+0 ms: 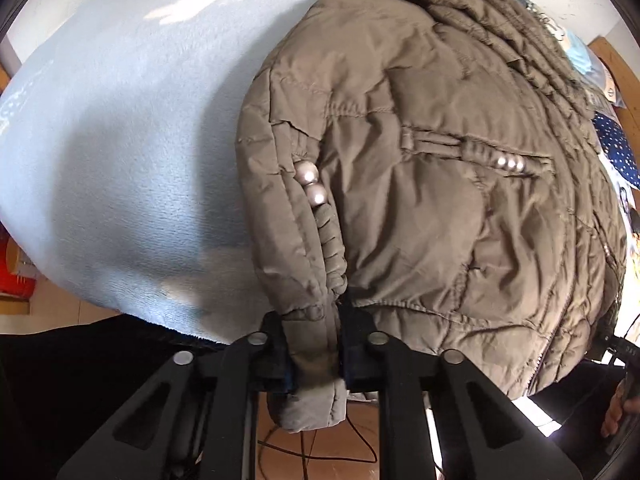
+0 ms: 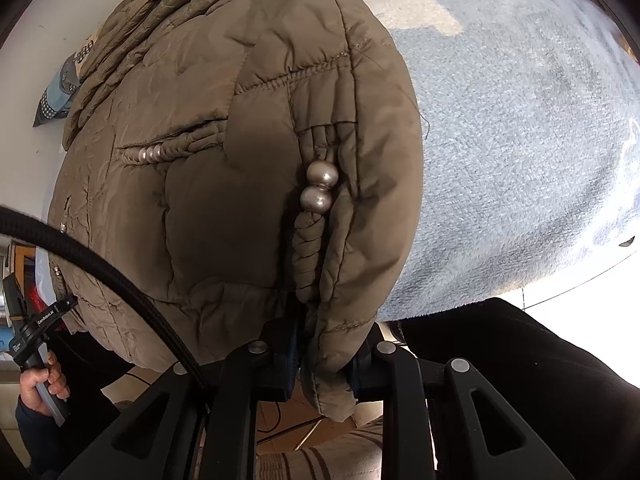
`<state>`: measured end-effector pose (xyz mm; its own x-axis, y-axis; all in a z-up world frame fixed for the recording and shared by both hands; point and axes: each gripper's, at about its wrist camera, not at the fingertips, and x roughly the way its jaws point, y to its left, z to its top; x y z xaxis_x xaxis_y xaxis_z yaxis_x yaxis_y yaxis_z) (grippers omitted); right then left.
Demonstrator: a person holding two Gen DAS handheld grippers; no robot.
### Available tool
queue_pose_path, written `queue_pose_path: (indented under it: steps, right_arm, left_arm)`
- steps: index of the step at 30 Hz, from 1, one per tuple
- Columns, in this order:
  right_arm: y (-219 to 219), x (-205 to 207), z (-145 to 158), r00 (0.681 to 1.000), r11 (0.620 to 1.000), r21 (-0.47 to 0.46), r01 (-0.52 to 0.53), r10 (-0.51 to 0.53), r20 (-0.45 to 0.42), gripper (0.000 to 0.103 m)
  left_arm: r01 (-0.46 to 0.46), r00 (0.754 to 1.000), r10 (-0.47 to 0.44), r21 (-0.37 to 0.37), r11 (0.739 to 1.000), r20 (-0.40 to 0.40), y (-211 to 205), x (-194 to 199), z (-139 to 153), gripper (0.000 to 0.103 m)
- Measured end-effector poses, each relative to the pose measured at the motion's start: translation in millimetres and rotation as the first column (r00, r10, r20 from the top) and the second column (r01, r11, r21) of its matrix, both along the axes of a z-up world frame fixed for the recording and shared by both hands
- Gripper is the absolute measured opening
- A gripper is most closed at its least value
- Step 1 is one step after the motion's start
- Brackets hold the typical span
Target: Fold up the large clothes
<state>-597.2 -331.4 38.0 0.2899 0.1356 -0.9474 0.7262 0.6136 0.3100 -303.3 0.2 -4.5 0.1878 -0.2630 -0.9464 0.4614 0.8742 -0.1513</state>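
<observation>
At the near hem: both corners pinched for lifting into a fold.
Left tongs (image 1: 314, 354): clamped on jacket (image 1: 420, 140).
Right tongs (image 2: 324, 354): gripping jacket (image 2: 240, 140).
Blue blanket (image 1: 120, 140): underneath.

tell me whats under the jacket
A light blue fleece blanket lies under the brown jacket and spreads out beside it. Whatever the jacket itself covers is hidden.

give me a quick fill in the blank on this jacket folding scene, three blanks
1. The puffer jacket lies on a light ____ blanket.
2. The left hand-held gripper is shut on the jacket's ____.
3. Each side pocket tab carries two silver ____.

Missing words: blue; hem; beads
</observation>
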Motion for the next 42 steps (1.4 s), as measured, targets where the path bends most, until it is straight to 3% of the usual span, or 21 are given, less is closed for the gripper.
queue_pose_path:
  steps: [5, 10, 18, 26, 42]
  right_arm:
    - [8.1, -1.4, 11.3, 0.999, 0.999, -0.044, -0.025, 0.027, 0.039, 0.014]
    - [9.1, -8.8, 28.2, 0.992, 1.0, -0.028, -0.003, 0.007, 0.129, 0.013]
    - [10.3, -14.5, 55.9, 0.954, 1.0, -0.009, -0.004, 0.006, 0.299, 0.013]
    - [12.0, -21.7, 91.5, 0.908, 0.997, -0.062, -0.041, 0.064, 0.415, 0.013]
    - [5.2, -13.0, 155.9, 0.843, 0.984, -0.17, -0.048, 0.131, 0.523, 0.013]
  left_arm:
    - [-0.019, 0.999, 0.02, -0.052, 0.998, 0.026, 4.2, -8.9, 18.9, 0.012]
    - [0.0, 0.996, 0.007, -0.075, 0.997, 0.088, 0.0, -20.3, 42.3, 0.012]
    - [0.052, 0.981, -0.032, -0.101, 0.994, 0.19, 11.6, -27.7, 74.3, 0.012]
    - [0.07, 0.978, -0.04, -0.143, 0.987, 0.204, 14.4, -17.8, 87.8, 0.012]
    - [0.122, 0.952, -0.058, -0.199, 0.972, 0.302, 10.2, -10.2, 144.0, 0.013]
